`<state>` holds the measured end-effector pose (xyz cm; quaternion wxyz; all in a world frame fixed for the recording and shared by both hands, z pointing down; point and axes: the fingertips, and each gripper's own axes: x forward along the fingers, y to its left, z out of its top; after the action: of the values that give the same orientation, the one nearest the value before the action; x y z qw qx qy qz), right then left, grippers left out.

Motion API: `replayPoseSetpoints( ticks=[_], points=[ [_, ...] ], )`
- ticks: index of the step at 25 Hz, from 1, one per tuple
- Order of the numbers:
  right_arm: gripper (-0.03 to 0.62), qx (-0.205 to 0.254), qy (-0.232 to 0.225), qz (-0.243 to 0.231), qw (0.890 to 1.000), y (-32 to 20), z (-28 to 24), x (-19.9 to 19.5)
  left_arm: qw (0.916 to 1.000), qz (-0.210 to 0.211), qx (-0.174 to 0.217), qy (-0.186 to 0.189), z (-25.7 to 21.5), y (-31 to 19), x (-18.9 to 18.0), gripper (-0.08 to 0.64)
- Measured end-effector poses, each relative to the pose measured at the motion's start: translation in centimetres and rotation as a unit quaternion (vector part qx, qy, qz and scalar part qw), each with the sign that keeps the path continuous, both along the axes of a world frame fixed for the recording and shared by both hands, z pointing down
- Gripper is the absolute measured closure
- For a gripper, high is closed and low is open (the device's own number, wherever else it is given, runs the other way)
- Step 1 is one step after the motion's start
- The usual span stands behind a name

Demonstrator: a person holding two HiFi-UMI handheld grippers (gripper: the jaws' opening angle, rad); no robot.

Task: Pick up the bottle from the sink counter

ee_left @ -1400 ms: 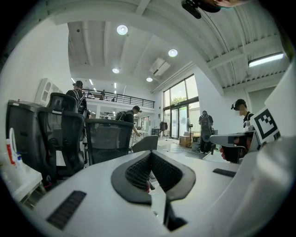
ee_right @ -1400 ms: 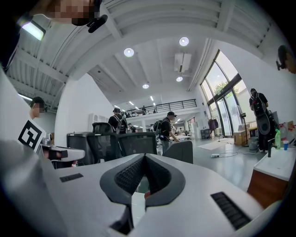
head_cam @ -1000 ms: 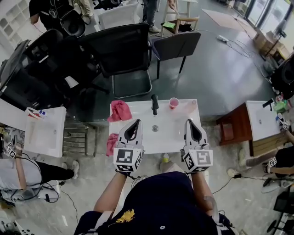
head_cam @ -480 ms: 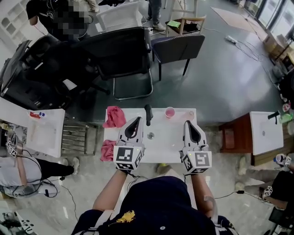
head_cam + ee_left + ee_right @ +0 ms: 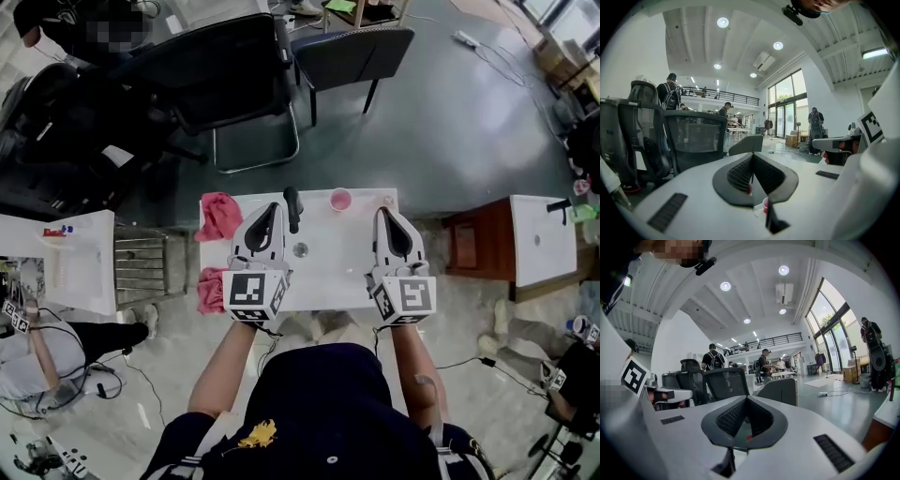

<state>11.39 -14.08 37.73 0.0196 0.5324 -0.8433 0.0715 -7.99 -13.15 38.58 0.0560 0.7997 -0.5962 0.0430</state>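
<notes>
Meanwhile, against the frame one second earlier: both grippers carried forward over the white sink counter, from its near half to its far half. Left gripper now tip-level with the black faucet, just beside it on its left. Right gripper now close behind the far right corner. Jaws of each pressed together as before, nothing pinched between the pads. Items on the counter unmoved.

Counted, largest first:
- Three white counters: the sink counter at centre, a left counter and a right counter, both well apart from it.
- Two chairs past the far edge: a black mesh chair and a grey chair.
- Two grippers.
- Two red cloths: a far cloth at the far left corner, a near cloth draped over the left edge toward the near corner.
- One faucet, at the middle of the far edge.
- One pink cup, on the far edge right of the faucet.
- One drain.
- One bottle, likely the small pale speck at the far right corner just ahead of the right gripper's tip, too small to confirm.
</notes>
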Motion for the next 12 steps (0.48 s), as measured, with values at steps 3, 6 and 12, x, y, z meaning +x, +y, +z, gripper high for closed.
replayPoseSetpoints(
  ticks=[3, 6, 12],
  points=[
    [0.568, -0.009, 0.004, 0.013, 1.000, -0.1, 0.8, -0.5, 0.9998, 0.010, -0.014, 0.005, 1.5, -0.6, -0.4, 0.541],
    [0.568, -0.014, 0.011, 0.020, 1.000, -0.3, 1.5, -0.5, 0.9995, 0.018, -0.022, 0.010, 2.5, -1.1, -0.2, 0.541],
    [0.568, -0.026, 0.012, 0.040, 0.999, -0.9, 3.4, 1.0, 0.9984, 0.039, -0.039, 0.013, 4.6, -1.9, 1.8, 0.541]
  ],
)
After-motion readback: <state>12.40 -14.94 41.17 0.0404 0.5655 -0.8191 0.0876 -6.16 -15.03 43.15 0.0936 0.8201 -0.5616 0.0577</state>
